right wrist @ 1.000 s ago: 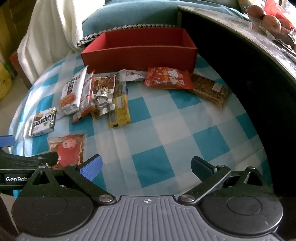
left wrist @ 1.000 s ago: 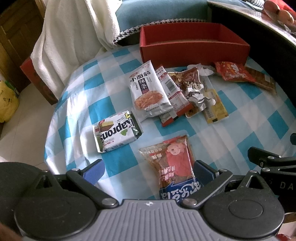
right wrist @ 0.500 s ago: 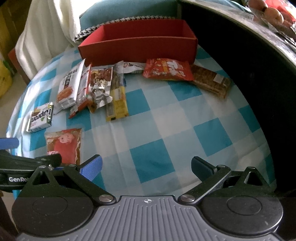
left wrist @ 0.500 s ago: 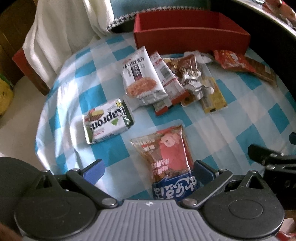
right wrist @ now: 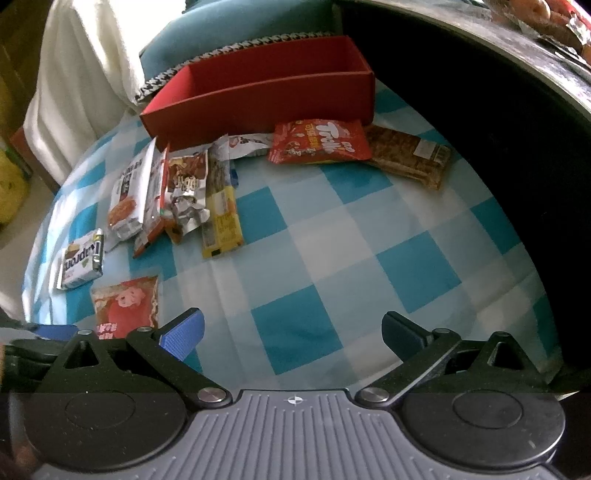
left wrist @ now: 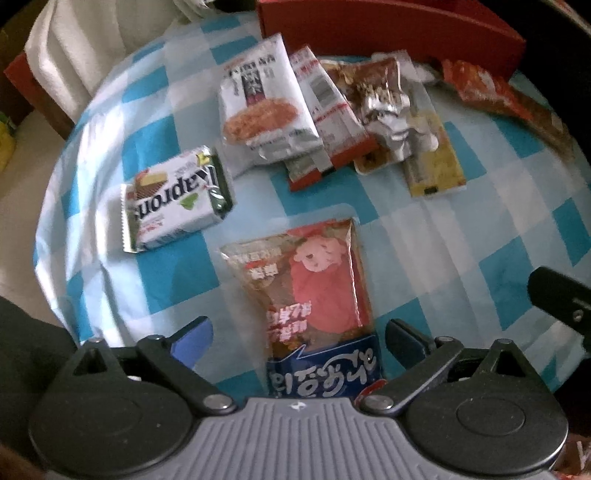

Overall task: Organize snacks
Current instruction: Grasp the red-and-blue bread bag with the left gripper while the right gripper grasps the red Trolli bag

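Where checked cloth [right wrist: 332, 258] lies bare

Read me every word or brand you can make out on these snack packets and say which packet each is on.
"Trolli": red gummy packet in front of the red box.
"Kapron…", upside down, last letters unclear: white and green wafer packet.
Korean lettering on the red and blue packet: visible, too blurred to quote.
Chinese print on the white packet: too blurred.
Other packets: unreadable.

red box [left wrist: 406, 33] — top cut off
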`<move>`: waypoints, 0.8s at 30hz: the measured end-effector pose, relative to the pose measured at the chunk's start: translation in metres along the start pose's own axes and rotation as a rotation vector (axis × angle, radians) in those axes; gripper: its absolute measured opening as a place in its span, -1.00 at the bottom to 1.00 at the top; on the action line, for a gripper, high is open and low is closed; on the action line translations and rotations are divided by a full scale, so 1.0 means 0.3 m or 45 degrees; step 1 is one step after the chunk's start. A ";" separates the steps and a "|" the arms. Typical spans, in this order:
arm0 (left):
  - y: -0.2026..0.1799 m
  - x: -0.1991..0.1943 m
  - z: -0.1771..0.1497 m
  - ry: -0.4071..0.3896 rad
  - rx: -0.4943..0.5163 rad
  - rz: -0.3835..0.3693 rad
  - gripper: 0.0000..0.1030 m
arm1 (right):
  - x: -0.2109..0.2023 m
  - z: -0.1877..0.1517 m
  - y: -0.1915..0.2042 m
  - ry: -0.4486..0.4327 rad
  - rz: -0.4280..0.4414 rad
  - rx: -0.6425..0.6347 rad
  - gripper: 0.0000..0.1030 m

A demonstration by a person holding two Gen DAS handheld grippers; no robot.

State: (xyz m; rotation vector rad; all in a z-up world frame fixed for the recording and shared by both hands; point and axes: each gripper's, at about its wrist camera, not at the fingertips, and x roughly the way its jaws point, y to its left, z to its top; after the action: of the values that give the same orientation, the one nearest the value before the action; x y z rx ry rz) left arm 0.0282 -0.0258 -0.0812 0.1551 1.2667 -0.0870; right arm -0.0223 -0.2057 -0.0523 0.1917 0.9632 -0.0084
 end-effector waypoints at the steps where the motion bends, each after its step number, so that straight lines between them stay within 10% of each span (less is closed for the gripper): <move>1: -0.006 0.009 0.000 0.009 0.009 0.004 0.80 | 0.003 0.001 -0.001 0.003 0.002 0.001 1.00; 8: 0.002 0.014 -0.016 0.016 0.029 -0.042 0.76 | 0.014 0.012 0.002 0.004 0.010 -0.001 1.00; 13: 0.045 -0.015 -0.014 -0.044 0.029 -0.051 0.14 | 0.015 0.049 0.014 -0.011 0.031 -0.017 0.96; 24: 0.093 -0.029 0.010 -0.051 -0.015 -0.181 0.03 | 0.050 0.237 -0.057 -0.072 -0.079 -0.151 0.90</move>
State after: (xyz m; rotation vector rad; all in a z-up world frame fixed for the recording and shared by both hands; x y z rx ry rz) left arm 0.0325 0.0011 -0.0701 0.0532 1.2371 -0.2039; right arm 0.0427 -0.2331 -0.0279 0.0520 0.9100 -0.0132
